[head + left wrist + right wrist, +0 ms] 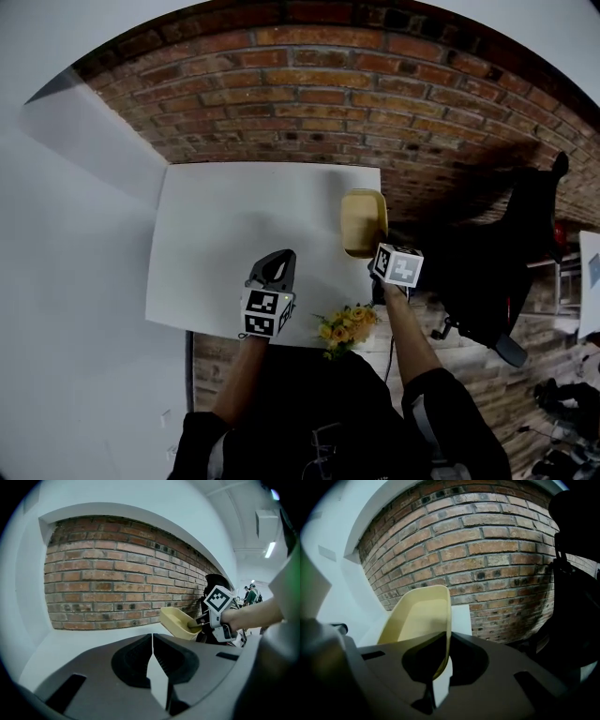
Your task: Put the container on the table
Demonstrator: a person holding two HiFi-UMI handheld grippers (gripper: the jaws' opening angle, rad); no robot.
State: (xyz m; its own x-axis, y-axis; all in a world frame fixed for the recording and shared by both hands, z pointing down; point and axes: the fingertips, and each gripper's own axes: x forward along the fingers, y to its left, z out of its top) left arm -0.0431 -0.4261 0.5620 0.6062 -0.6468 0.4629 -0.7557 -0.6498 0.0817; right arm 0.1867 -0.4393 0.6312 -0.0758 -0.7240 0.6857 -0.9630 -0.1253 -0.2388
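Our right tool (446, 641) has its jaws drawn almost together, pinching the thin wall of the container (419, 616) at its near right corner. The left jaw sits inside the pale yellow tub and the right jaw outside it. From the jaws the container runs ahead and to the left, open side up and tilted. Just right of its rim a corner of the white tabletop (461, 618) shows, and beyond that stands the brick wall (487, 559).

In the head view the right tool (379, 251) is at the near end of the container (364, 220). The container lies over the right edge of the tabletop (234, 225). We cannot tell whether its base touches the surface.

Our left tool (152, 637) has its jaws closed tip to tip, with nothing between them. It points across the tabletop (70, 644) toward the brick wall (108, 583). Ahead and to its right, the container (176, 620) hangs from the right tool (199, 624) with its far end raised.

In the head view the left tool (275, 270) is over the near part of the tabletop, well apart from the right tool and to its left. Behind both tools, between our forearms, a bunch of yellow flowers (347, 326) sits at the near edge of the tabletop. The brick wall (319, 94) closes off the far side.
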